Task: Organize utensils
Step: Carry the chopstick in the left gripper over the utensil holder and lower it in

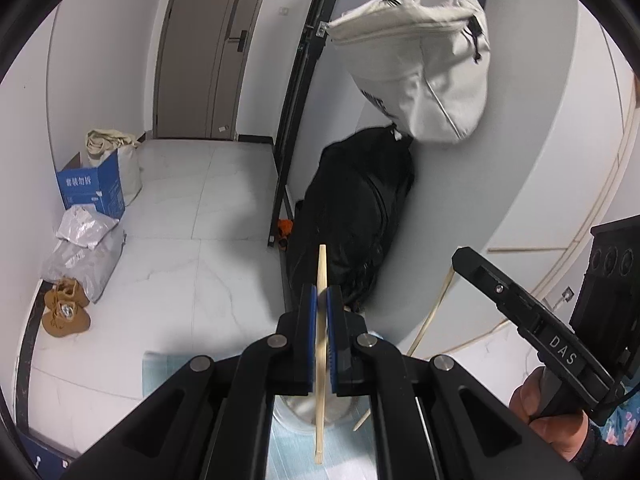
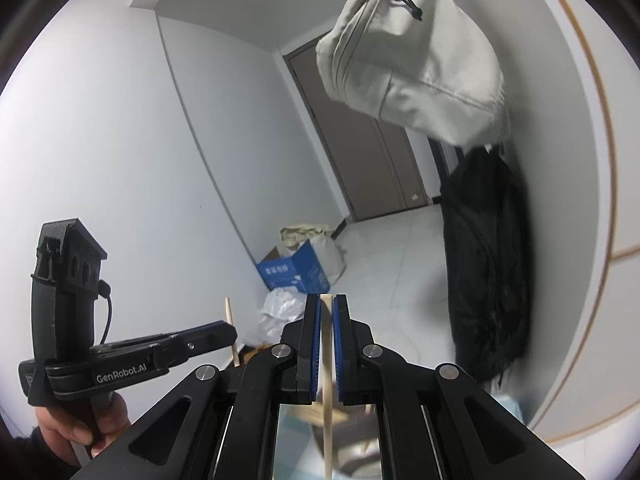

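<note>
We see our left gripper (image 1: 322, 300) clenched on a wooden chopstick (image 1: 321, 344), which stands nearly upright between the blue pads. Our right gripper (image 2: 327, 308) is likewise clamped on a second chopstick (image 2: 327, 380). Both are raised above the white tiled floor (image 1: 168, 216), facing a hanging beige bag (image 1: 424, 68).

Pale wood chopstick (image 1: 321, 344); blue claw pads (image 1: 307, 320); cream bag (image 1: 420, 64); blue box (image 1: 92, 190); tan boots (image 1: 66, 308)
</note>
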Demonstrator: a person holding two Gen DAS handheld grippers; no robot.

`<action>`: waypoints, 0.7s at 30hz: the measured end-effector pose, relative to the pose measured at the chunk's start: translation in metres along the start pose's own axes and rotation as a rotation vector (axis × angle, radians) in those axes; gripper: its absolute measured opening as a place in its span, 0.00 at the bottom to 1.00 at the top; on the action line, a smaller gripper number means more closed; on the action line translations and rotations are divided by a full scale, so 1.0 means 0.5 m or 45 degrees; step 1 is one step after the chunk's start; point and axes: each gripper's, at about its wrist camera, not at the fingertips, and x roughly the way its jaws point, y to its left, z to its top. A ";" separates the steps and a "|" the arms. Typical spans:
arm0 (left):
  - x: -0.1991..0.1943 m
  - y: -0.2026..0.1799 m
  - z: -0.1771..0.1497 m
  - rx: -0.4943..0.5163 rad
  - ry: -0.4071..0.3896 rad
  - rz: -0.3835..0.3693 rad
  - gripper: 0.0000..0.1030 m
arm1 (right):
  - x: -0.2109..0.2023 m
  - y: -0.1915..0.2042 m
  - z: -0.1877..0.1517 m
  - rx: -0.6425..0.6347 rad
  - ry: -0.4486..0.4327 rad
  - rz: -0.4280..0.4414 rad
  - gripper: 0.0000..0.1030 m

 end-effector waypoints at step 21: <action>0.101 0.029 0.034 -0.032 -0.184 0.000 0.01 | 0.132 -0.019 0.035 -0.142 -0.057 -0.036 0.05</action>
